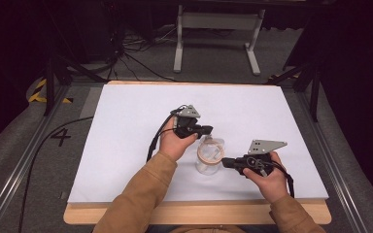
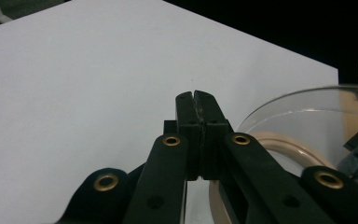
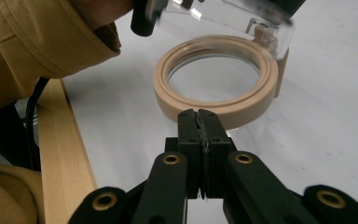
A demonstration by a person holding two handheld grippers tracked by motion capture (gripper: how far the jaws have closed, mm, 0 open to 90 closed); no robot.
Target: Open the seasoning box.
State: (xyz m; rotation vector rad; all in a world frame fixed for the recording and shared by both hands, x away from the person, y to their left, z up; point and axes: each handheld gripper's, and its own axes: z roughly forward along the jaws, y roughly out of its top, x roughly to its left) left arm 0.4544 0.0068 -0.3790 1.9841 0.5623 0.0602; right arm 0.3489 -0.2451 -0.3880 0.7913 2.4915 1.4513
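A clear jar (image 1: 207, 165) with a beige rim ring (image 1: 211, 154) stands at the middle of the white mat, its clear hinged lid (image 1: 214, 142) tipped up. My left gripper (image 1: 209, 129) is shut and empty, its tips beside the raised lid (image 2: 307, 105) above the beige ring (image 2: 279, 142). My right gripper (image 1: 225, 162) is shut and empty too. It points at the near side of the beige ring (image 3: 214, 100), almost touching it. The lid (image 3: 233, 18) leans over the opening, with its hinge (image 3: 266, 35) at the far side.
The white mat (image 1: 126, 145) lies on a wooden table whose front edge (image 3: 70, 154) runs close to my right gripper. Tan sleeves (image 1: 141, 194) come in from below. Cables trail on the floor at the left, and a white frame (image 1: 218, 22) stands behind the table.
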